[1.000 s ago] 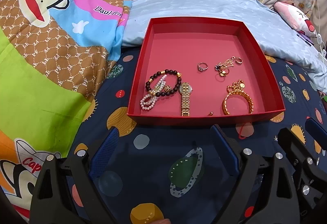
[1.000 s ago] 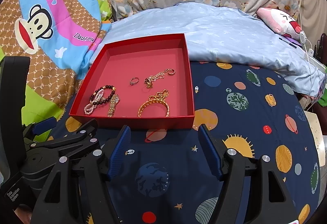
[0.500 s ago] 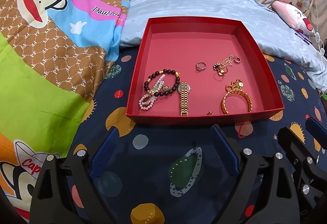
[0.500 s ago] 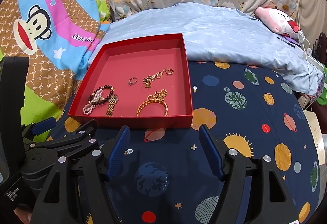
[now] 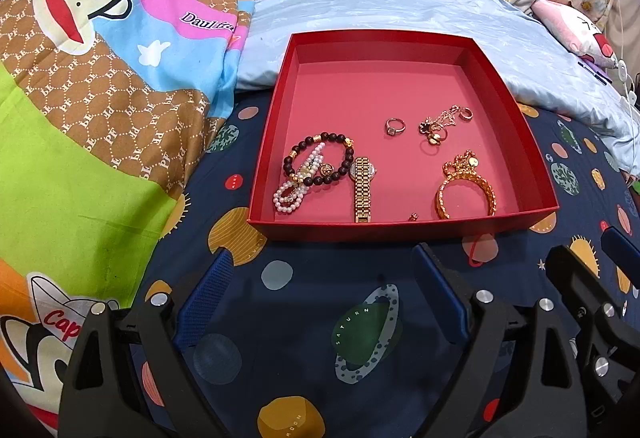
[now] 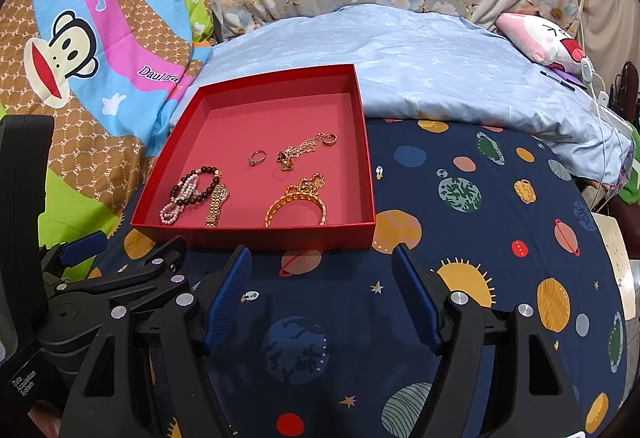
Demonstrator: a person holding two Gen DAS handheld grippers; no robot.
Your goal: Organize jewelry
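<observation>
A shallow red box (image 5: 404, 227) (image 6: 256, 236) lies on the planet-print bedsheet. Inside it are a dark bead bracelet (image 5: 320, 164) (image 6: 198, 187) tangled with a pearl strand (image 5: 289, 194), a gold watch (image 5: 363, 187) (image 6: 216, 206), a ring (image 5: 395, 126) (image 6: 257, 157), a thin chain with rings (image 5: 442, 124) (image 6: 306, 149), a gold bangle (image 5: 466, 187) (image 6: 298, 204) and a tiny earring (image 5: 413, 216). My left gripper (image 5: 322, 264) hangs open just in front of the box with nothing between its blue pads. My right gripper (image 6: 322, 258) is also open and empty before the box's near right corner.
A monkey-print quilt (image 5: 92, 78) is heaped to the left. A pale blue pillow (image 6: 420, 66) lies behind the box, with a pink plush (image 6: 548, 42) and white cables (image 6: 596, 94) at far right. The navy sheet (image 6: 480, 218) stretches flat to the right.
The right gripper's jaws stand slightly wider than a second ago. Both views shifted only a little; the jewelry lies as before.
</observation>
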